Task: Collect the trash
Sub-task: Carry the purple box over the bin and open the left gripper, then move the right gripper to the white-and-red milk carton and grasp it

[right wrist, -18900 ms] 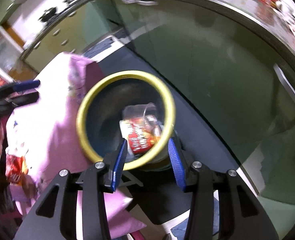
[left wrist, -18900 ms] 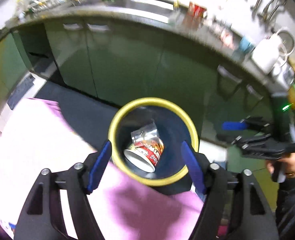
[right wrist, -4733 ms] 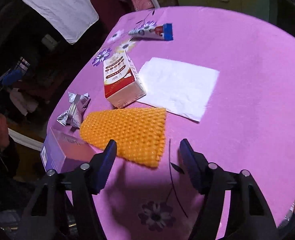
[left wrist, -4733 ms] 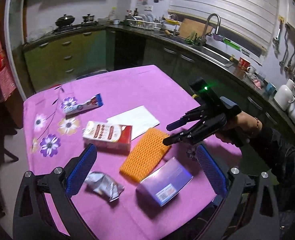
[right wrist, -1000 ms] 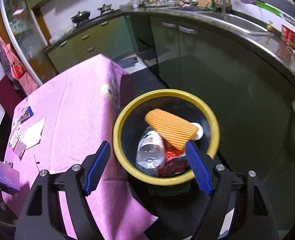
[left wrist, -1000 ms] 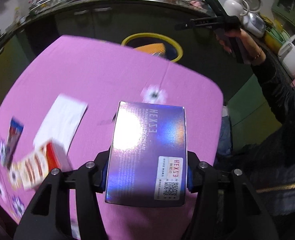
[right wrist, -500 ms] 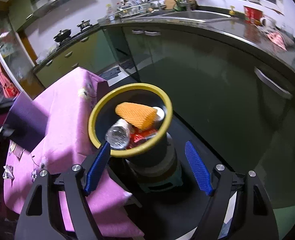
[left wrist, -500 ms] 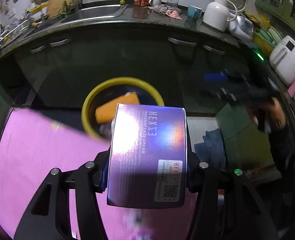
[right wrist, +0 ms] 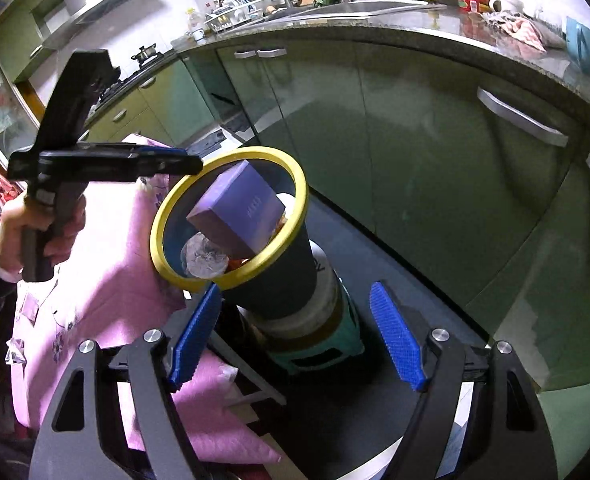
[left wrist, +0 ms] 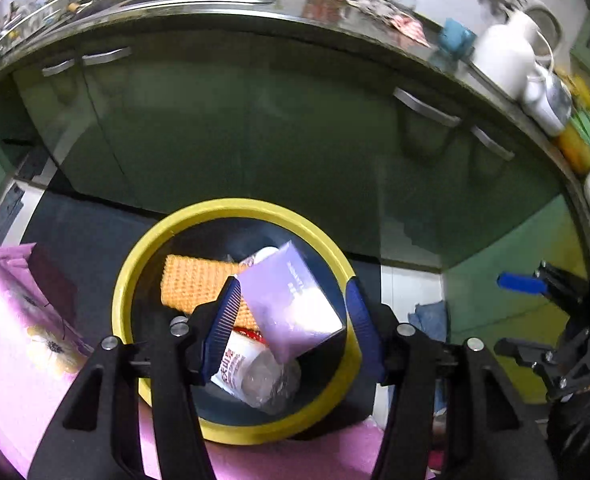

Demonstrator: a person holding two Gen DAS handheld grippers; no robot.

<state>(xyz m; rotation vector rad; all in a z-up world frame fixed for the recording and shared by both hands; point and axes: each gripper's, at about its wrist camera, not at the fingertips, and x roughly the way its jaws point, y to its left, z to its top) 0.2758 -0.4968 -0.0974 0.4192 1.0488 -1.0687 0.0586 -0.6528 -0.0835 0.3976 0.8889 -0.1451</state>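
The yellow-rimmed dark trash bin (left wrist: pixel 135 280) stands beside the pink table. A purple box (left wrist: pixel 291 304) lies tilted inside it, free of the fingers, on an orange foam net (left wrist: pixel 199 284) and a plastic bottle (left wrist: pixel 255 376). My left gripper (left wrist: pixel 291 324) is open directly above the bin. In the right wrist view the bin (right wrist: pixel 295 184) holds the purple box (right wrist: pixel 239 208), and the left gripper (right wrist: pixel 167 160) hovers at its rim. My right gripper (right wrist: pixel 295 336) is open and empty, low beside the bin's base.
The pink flowered tablecloth (left wrist: pixel 11 320) lies left of the bin, with a crumpled wrapper (right wrist: pixel 15 352) at its edge. Green kitchen cabinets (left wrist: pixel 255 120) and a cluttered counter (right wrist: pixel 455 12) stand behind. A teal stool (right wrist: pixel 327 344) carries the bin over dark floor.
My left gripper has opened and let go of the purple box, which has dropped into the bin. My right gripper has drawn lower and closer to the bin's base.
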